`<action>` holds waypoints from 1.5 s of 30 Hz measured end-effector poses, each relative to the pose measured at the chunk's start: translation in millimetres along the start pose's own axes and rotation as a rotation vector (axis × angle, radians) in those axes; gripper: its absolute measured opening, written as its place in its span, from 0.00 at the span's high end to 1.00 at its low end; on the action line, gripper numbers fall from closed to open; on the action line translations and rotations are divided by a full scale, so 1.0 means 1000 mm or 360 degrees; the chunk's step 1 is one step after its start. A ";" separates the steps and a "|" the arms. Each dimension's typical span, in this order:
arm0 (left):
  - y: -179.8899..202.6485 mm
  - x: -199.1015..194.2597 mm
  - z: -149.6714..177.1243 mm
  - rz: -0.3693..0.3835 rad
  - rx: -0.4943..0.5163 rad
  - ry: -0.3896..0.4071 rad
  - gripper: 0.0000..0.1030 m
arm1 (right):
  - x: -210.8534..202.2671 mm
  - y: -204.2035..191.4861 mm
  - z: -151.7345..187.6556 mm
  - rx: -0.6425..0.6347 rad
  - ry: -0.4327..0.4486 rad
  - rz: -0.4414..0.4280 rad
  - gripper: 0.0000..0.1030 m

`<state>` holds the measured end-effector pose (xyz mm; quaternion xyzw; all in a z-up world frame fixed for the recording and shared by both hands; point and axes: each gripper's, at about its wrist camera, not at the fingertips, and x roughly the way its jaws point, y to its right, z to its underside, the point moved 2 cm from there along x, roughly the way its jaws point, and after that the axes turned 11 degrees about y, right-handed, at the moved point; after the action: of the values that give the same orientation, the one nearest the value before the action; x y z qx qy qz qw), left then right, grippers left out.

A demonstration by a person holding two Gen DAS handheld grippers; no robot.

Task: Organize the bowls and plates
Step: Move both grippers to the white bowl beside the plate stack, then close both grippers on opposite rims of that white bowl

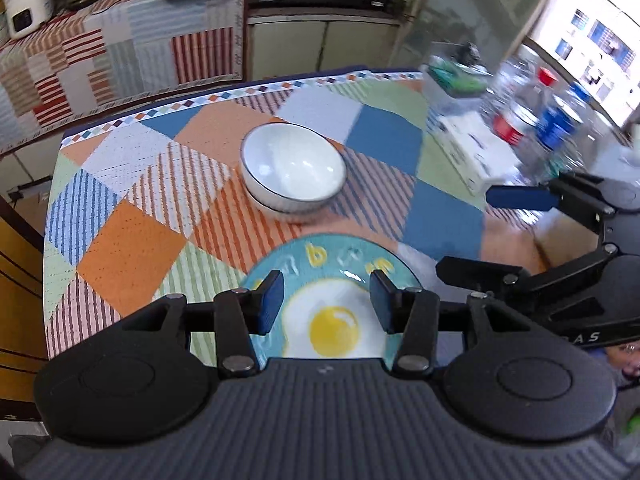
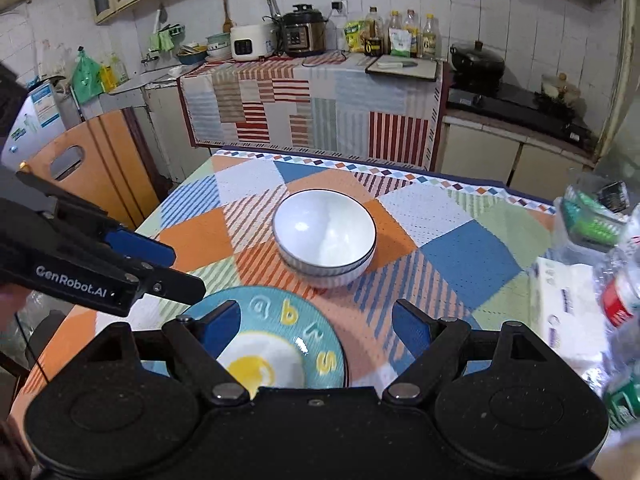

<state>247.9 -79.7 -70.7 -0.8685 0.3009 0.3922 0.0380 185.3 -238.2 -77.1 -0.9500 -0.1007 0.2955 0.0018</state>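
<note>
Two white glazed bowls with dark rims (image 2: 325,236) nested at the middle of the patchwork tablecloth (image 2: 472,256), round teal fried-egg plate (image 2: 276,344) just nearer, under left gripper (image 1: 327,302), partly spread, and right gripper (image 2: 316,330), spread wide, neither pinching anything.
</note>
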 end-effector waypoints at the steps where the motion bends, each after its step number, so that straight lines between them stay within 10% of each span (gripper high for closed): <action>1: 0.003 -0.007 0.003 0.0010 0.0016 -0.0003 0.55 | -0.009 -0.004 0.000 -0.0019 0.0003 0.0001 0.17; 17: 0.039 -0.071 0.067 0.0025 0.0084 -0.0162 0.38 | -0.110 -0.064 0.034 -0.0309 -0.0253 -0.0134 0.13; 45: 0.034 -0.009 0.166 -0.0050 0.0071 -0.0491 0.31 | -0.034 -0.095 0.169 -0.0268 -0.0739 -0.0311 0.09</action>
<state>115.5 -53.1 -173.1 -0.8013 0.2865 0.5136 0.1093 44.9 -161.0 -191.8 -0.8393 -0.2138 0.4946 -0.0719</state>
